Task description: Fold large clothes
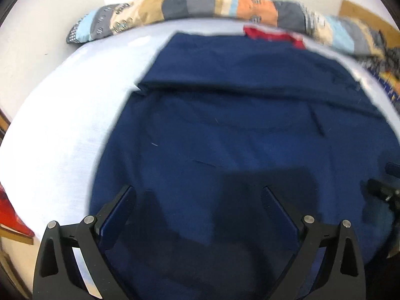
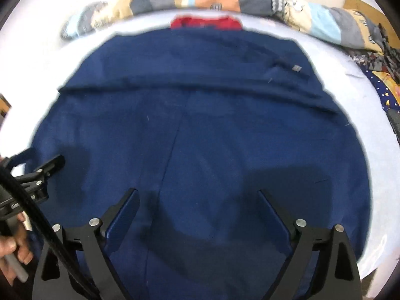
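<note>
A large navy blue garment (image 1: 237, 125) lies spread flat on a white bed sheet (image 1: 62, 125) and fills most of both views. A fold line runs across its far part from side to side, with a second layer of the same cloth lying beyond that line. In the right wrist view a lengthwise seam runs from the fold down toward the camera, and a small grey tag (image 2: 296, 68) sits on the cloth near the far right corner. A red garment (image 2: 206, 22) lies just past the far edge of the navy one, touching or nearly touching it; blur prevents a firmer finding. Beyond that, a patchwork blanket (image 1: 200, 7) in grey, tan, orange and light blue is bunched along the far side of the bed against a white wall. The left gripper (image 1: 198, 195) is above the near part of the navy garment with its jaws spread wide and nothing between them. The right gripper (image 2: 197, 197) is likewise above the near part of the garment, jaws spread wide and empty. In the right wrist view the left gripper appears at the left margin over the garment's left edge, with the person's fingers (image 2: 15, 250) on its handle. Both views are motion-blurred.
</note>
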`<control>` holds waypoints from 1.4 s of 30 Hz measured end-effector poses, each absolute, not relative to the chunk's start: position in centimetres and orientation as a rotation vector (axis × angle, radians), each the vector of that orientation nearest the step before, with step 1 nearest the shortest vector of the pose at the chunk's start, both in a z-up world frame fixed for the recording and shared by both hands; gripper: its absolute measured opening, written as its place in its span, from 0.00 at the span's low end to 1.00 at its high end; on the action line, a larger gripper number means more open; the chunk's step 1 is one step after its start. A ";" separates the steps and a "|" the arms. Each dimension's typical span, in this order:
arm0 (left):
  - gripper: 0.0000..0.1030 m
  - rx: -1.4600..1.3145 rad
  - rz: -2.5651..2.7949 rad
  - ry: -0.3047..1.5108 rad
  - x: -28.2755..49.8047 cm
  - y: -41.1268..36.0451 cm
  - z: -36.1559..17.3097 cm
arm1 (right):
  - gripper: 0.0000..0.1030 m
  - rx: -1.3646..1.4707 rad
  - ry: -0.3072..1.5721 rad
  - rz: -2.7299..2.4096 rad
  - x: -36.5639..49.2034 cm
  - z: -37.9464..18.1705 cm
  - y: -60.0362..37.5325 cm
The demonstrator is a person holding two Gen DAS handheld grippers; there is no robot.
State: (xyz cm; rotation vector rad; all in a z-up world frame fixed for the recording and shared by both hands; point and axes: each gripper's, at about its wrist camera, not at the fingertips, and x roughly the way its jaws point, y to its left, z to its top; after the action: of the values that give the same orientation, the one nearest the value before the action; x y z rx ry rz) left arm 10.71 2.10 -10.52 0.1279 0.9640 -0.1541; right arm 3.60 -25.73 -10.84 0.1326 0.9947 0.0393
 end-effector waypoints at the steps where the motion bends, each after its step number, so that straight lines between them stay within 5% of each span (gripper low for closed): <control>1: 0.97 0.111 -0.173 0.974 10.4 3.0 -9.6 | 0.93 0.137 0.984 0.050 3.0 -10.0 -26.3; 7: 0.97 0.035 -0.249 1.060 8.8 9.1 -8.2 | 0.93 0.236 1.028 0.329 -2.0 -6.8 -33.9; 15: 0.97 -0.264 -0.119 1.223 8.1 16.3 -11.6 | 0.94 0.414 1.194 0.083 -4.1 -11.5 -42.2; 29: 0.97 -0.263 -0.200 1.287 8.3 15.8 -12.4 | 0.92 0.852 1.234 -0.275 -10.5 -20.1 -37.7; 31: 0.97 -0.265 -0.201 1.291 8.2 15.9 -12.4 | 0.70 0.885 1.230 -0.238 -10.1 -21.3 -37.1; 36: 0.97 -0.282 -0.213 1.322 8.1 16.4 -12.8 | 0.41 0.925 1.149 -0.176 -11.7 -19.7 -36.7; 41: 0.96 -0.286 -0.257 1.367 7.0 15.7 -13.1 | 0.34 0.928 1.024 -0.021 -12.4 -15.3 -35.9; 42: 0.88 -0.268 -0.262 1.372 6.8 15.4 -13.2 | 0.33 0.925 1.012 -0.002 -12.4 -14.6 -35.9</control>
State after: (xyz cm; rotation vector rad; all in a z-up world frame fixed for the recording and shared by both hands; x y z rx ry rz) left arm 6.76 15.39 -13.22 -0.2679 1.3723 -0.2622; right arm -12.41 -35.92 -14.64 0.9254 1.0116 -0.0023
